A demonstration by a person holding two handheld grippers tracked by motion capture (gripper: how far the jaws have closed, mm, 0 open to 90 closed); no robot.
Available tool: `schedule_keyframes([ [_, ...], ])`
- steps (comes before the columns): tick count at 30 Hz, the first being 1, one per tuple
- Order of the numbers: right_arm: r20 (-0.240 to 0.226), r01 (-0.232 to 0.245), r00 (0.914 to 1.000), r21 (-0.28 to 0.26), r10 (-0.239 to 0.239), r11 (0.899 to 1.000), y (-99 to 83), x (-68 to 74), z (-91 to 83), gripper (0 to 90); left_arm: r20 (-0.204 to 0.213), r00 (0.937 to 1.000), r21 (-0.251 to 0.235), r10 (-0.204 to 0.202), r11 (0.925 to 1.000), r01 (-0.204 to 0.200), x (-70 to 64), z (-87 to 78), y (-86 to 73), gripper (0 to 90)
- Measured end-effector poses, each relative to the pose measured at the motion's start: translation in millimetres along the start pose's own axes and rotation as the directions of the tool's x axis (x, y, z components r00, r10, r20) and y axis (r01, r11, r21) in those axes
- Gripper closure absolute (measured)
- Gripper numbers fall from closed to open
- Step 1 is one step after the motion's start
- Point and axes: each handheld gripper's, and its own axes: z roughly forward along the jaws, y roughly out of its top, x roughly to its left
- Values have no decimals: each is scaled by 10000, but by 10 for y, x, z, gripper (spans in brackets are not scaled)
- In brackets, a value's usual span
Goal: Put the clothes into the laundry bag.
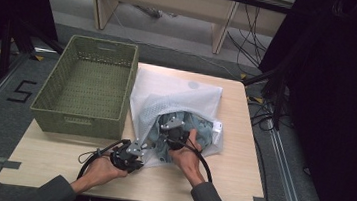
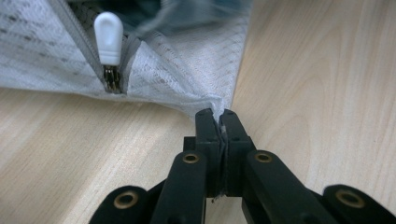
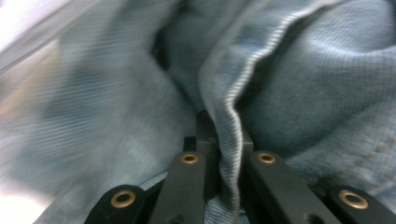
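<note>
My left gripper (image 2: 220,116) is clamped tight, jaws together on a corner of the white mesh laundry bag (image 2: 187,70), a sliver of fabric caught in the seam between them. Up and to the left of those jaws I see the bag's white zipper pull (image 2: 108,37) standing at the end of the open zip, with the wooden table (image 2: 317,93) bare to their right. My right gripper (image 3: 223,126) sits inside the bag's mouth, closed on a stitched fold of the blue denim garment (image 3: 303,84), which bunches all around its jaws and runs down between them. From above, the left gripper (image 1: 133,152) holds the bag's near edge just beside the right gripper (image 1: 173,130); a green basket (image 1: 84,116) stands beyond my left gripper, off the bag's left side
</note>
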Motion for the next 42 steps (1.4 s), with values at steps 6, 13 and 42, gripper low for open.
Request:
schedule_keyframes([
  [6,157,-847,9962,-398,853,9956,84,-203,107,866,59,9999,51,85,10000,-86,-1,-6,1,877],
  [13,-1349,-1693,9775,-406,1625,9847,78,-196,4,619,102,9997,137,-232,9996,230,41,-44,-36,873],
  [42,-2502,-1961,9503,-196,1851,9804,-244,-282,-547,440,-1009,9949,-726,-59,9974,-15,-234,-156,97,514],
])
